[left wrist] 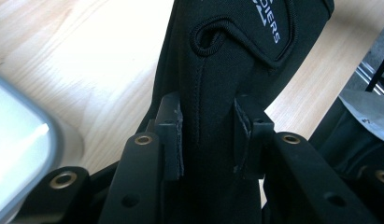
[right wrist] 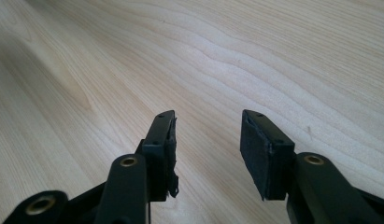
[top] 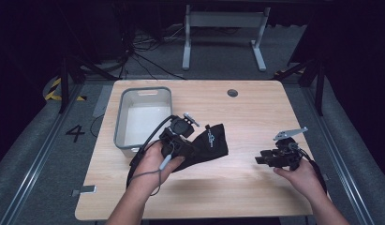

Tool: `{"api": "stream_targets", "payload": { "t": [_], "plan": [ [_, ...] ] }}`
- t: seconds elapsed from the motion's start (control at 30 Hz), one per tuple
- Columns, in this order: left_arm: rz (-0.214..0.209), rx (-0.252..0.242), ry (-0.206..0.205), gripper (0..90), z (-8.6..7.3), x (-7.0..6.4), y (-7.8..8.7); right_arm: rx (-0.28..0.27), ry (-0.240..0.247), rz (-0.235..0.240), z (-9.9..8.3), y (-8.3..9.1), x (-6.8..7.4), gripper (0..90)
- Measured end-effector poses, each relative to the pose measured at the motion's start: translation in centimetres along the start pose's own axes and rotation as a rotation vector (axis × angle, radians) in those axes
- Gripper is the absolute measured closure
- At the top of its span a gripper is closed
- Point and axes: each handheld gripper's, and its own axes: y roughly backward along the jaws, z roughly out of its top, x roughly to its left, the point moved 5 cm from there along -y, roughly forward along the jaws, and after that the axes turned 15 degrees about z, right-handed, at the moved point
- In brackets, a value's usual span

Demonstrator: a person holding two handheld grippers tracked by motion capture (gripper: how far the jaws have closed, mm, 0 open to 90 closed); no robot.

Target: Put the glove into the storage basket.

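Note:
A black fabric pouch (top: 210, 142) with white lettering lies on the wooden table (top: 246, 112) just right of the grey bin. My left gripper (top: 186, 146) is shut on its near end. In the left gripper view the black fabric pouch (left wrist: 227, 60) runs up between the two pads (left wrist: 173, 135), which press on it from both sides. My right gripper (top: 260, 160) hovers over the right part of the table, held by a hand, apart from the pouch. In the right gripper view my right gripper (right wrist: 207, 144) stands open above bare wood, nothing between its jaws.
A grey plastic bin (top: 119, 123) stands at the table's left, its corner (left wrist: 21, 154) close to my left gripper. A round cable hole (top: 233, 93) sits near the far edge. Beyond the table stand a white frame's legs (top: 223, 33) and floor cables.

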Motion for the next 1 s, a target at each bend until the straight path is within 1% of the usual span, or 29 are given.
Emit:
{"api": "stream_targets", "payload": {
  "t": [0.1, 0.13, 0.23, 0.33, 0.43, 0.53, 0.6, 0.77, 0.8, 1.0],
  "plan": [
    [0.019, 0.011, 0.023, 67.4, 0.0, 1.0, 0.2, -0.005, -0.010, 0.004, 0.1, -0.1, -0.1, 55.7],
    [0.024, 0.016, 0.036, 67.5, 0.1, 1.4, 0.2, -0.004, -0.012, 0.004, 0.1, -0.1, -0.1, 55.7],
    [0.012, 0.016, 0.075, 67.5, 0.2, 2.3, 0.3, -0.006, -0.017, 0.003, 0.0, -0.1, -0.2, 55.6],
    [0.010, 0.010, 0.083, 67.4, 0.3, 2.8, 0.7, -0.009, -0.021, 0.003, -0.1, 0.0, -0.2, 55.6],
    [0.025, 0.013, 0.085, 67.4, 0.6, 3.3, 0.9, -0.012, -0.032, 0.001, -0.3, 0.1, -0.2, 55.4],
    [0.023, 0.011, 0.094, 67.5, 1.0, 3.8, 1.0, -0.015, -0.045, 0.005, -0.6, 0.1, -0.2, 55.4],
    [0.027, 0.007, 0.104, 67.4, 1.3, 4.3, 1.2, -0.003, -0.046, 0.006, -0.8, -0.1, -0.1, 55.5],
    [0.041, -0.017, 0.141, 67.4, 1.7, 5.6, 1.9, -0.003, -0.049, 0.001, -1.1, -0.1, 0.0, 55.4],
    [0.045, -0.020, 0.147, 67.4, 1.8, 5.9, 1.9, -0.001, -0.056, 0.003, -1.2, -0.1, 0.1, 55.4],
    [0.073, -0.025, 0.199, 67.4, 2.1, 8.0, 1.7, 0.001, -0.063, -0.003, -1.6, -0.1, 0.1, 55.3]
  ]
}}
